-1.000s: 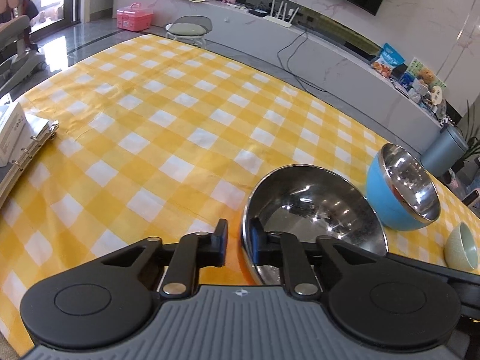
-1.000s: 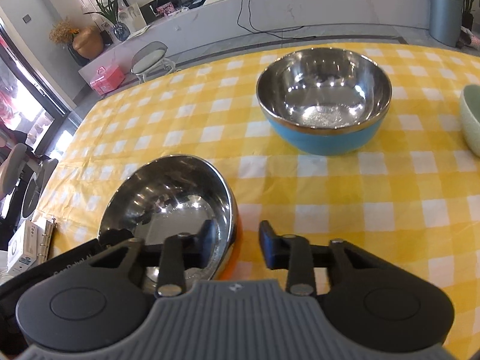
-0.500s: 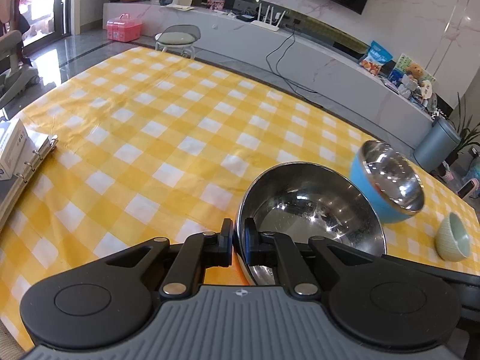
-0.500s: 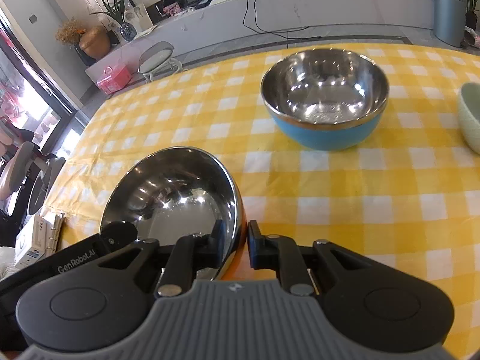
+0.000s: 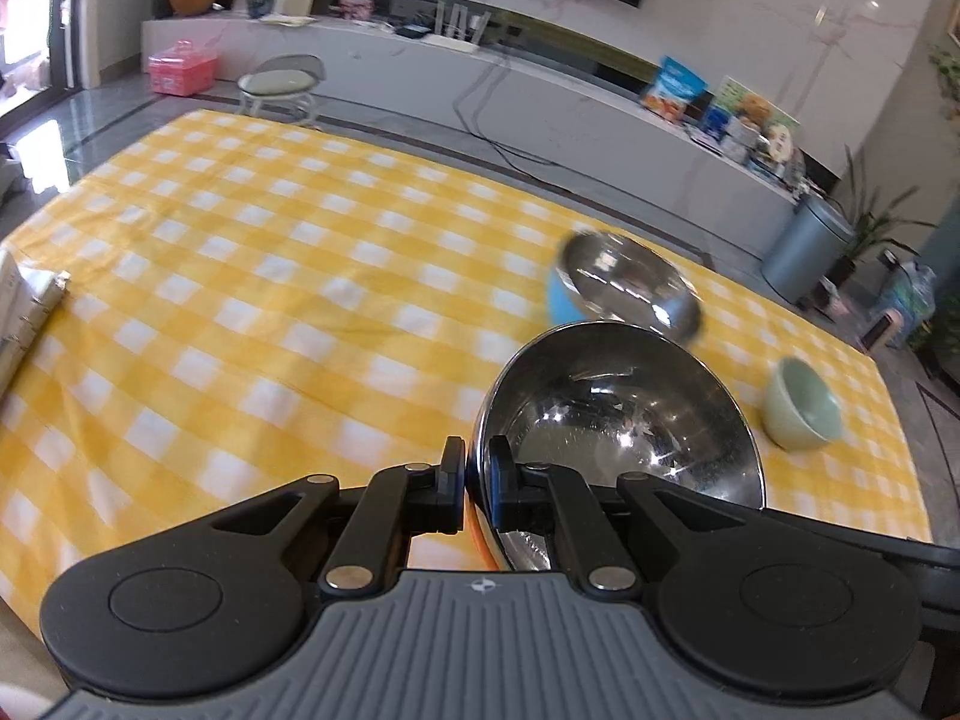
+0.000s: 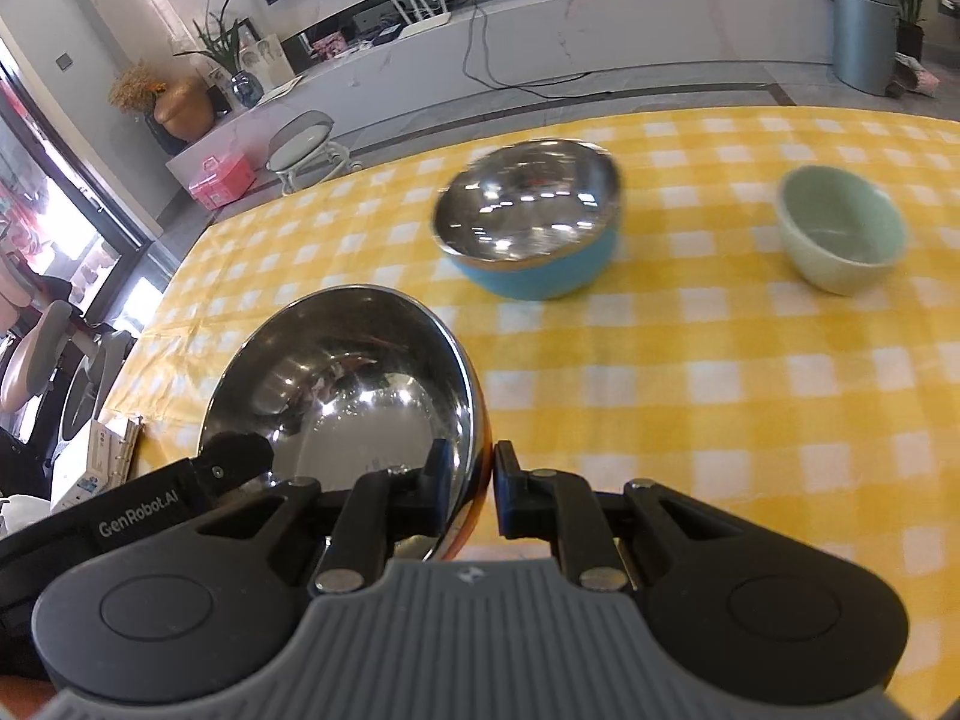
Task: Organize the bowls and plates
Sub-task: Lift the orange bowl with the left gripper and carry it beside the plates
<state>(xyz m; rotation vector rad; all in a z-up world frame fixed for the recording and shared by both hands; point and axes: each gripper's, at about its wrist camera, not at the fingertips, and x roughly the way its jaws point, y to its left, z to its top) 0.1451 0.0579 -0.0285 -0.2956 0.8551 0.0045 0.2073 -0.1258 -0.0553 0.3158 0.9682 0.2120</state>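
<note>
With both rims pinched, I have the steel bowl with the orange outside (image 5: 618, 420) held between my two tools. My left hand-held gripper (image 5: 477, 483) is nearly closed on the bowl's left rim, one pad outside the wall and one inside. My right hand-held gripper (image 6: 471, 489) grips the opposite rim the same way, one finger inside the bowl and the other against the orange outer wall; its jaws have just been closing onto that rim. From the right wrist view I can see the left tool's black body reaching in at the far side of the bowl.

Beyond the held bowl stands the blue bowl with a steel lining (image 6: 531, 219), upright on the yellow checked cloth of the table (image 5: 270, 300). It looks blurred in both views. To its right, apart from it, sits the small pale green bowl (image 6: 840, 228), also upright.

At the table's left edge lies a ring binder (image 5: 30, 324) with a white box on it. Past the table I can see a grey bin (image 5: 804, 252), a round stool (image 5: 282, 84) and a pink case (image 5: 180, 66) on the floor.
</note>
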